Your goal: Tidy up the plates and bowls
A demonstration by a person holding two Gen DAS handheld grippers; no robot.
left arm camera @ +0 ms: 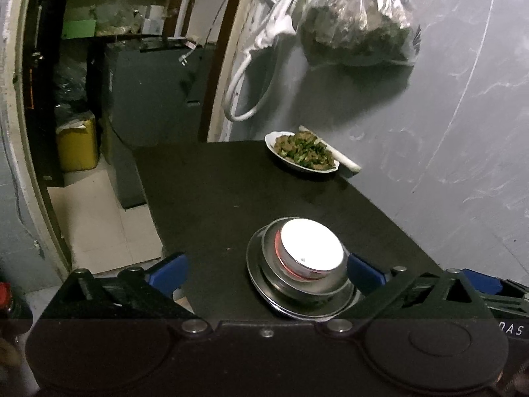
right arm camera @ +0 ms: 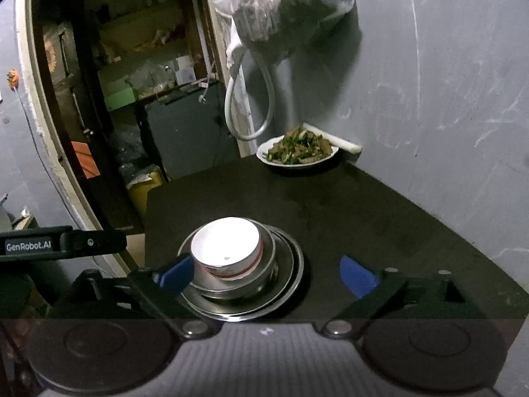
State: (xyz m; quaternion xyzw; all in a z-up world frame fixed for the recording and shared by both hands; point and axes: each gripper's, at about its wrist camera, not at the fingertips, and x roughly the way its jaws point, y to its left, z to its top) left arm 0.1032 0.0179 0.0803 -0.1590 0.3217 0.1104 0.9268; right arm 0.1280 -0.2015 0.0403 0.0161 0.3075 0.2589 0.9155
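Observation:
A white bowl with a red band (left arm camera: pixel 310 248) (right arm camera: pixel 226 248) sits nested in a steel bowl (left arm camera: pixel 307 284) (right arm camera: pixel 231 284), which rests on a steel plate (left arm camera: pixel 258 271) (right arm camera: pixel 291 274) on the black table (left arm camera: pixel 211 198) (right arm camera: pixel 363 205). My left gripper (left arm camera: pixel 264 273) is open and empty, its blue fingertips (left arm camera: pixel 168 271) either side of the stack's near edge. My right gripper (right arm camera: pixel 267 273) is open and empty, with its left fingertip (right arm camera: pixel 175 273) close against the stack's left side; the stack lies left of its centre.
A white plate of cooked greens and meat (left arm camera: pixel 302 152) (right arm camera: pixel 297 150) stands at the table's far corner by the grey wall, with a white stick (left arm camera: pixel 334 152) behind it. A plastic bag (left arm camera: pixel 357 20) and white hose (left arm camera: pixel 244 79) hang above. The table's left edge drops to the floor (left arm camera: pixel 99 225).

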